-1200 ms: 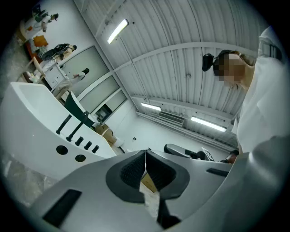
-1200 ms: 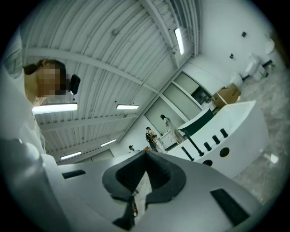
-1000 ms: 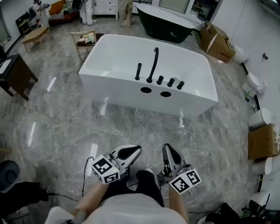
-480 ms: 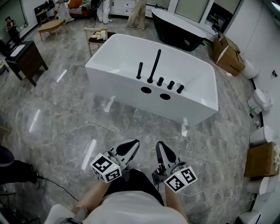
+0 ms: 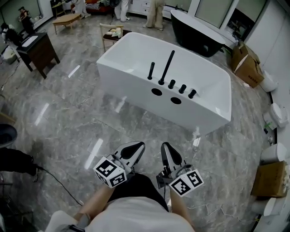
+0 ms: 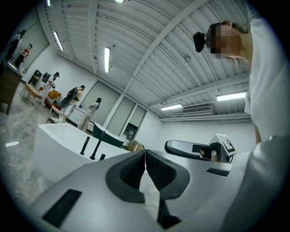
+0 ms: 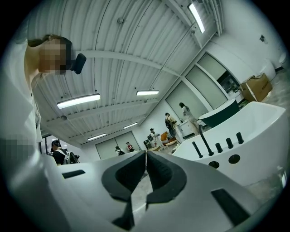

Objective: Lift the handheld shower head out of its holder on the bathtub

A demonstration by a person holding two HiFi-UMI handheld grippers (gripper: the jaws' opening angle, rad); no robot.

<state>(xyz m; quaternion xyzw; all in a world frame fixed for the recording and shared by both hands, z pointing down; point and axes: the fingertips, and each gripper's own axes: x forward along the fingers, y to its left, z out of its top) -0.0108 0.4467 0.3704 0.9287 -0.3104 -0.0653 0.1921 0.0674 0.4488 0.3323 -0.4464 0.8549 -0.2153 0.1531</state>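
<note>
The white bathtub (image 5: 136, 86) stands across the marble floor. On its near rim a short black upright wand, seemingly the handheld shower head (image 5: 151, 71), stands in its holder, left of a tall black spout (image 5: 166, 68) and three black knobs (image 5: 182, 89). My left gripper (image 5: 136, 147) and right gripper (image 5: 165, 147) are held side by side close to my body, well short of the tub, both shut and empty. The left gripper view shows its shut jaws (image 6: 145, 152) and the wand (image 6: 84, 146). In the right gripper view are that gripper's shut jaws (image 7: 146, 154) and the wand (image 7: 195, 149).
A black bathtub (image 5: 199, 34) stands behind the white one. Cardboard boxes (image 5: 247, 63) and white toilets (image 5: 274, 118) line the right wall. On the left are a dark desk (image 5: 38, 50) and a small wooden chair (image 5: 113, 34). People (image 5: 156, 9) stand at the back. A cable (image 5: 59, 186) lies on the floor.
Both grippers have swung a little and drawn closer together, staying shut and empty. The head view has shifted, so the tub now sits further right in it.
</note>
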